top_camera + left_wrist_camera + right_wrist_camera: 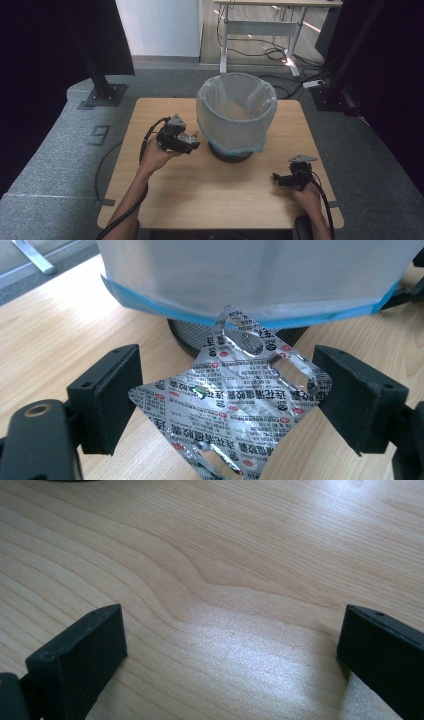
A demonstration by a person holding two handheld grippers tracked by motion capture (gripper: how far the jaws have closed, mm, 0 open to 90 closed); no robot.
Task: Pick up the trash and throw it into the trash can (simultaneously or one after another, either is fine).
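We hold the foil blister pack (235, 410) pinched by its corners in our left gripper (187, 142) — the lined bin (236, 116) just ahead; right gripper (281, 180) gapes empty, farther off.

Two bare arms come in from 6 o'clock, with no sleeves on them. Each hand holds a black tool. The left gripper (187, 142) has a grey three-cornered plate on top and a black cable that loops out toward 9 o'clock and runs down along the arm. The right gripper (278, 179) has the same grey plate, and its black cable trails down toward 5 o'clock. Up close, the jaws are thick black blocks with small round screw holes.
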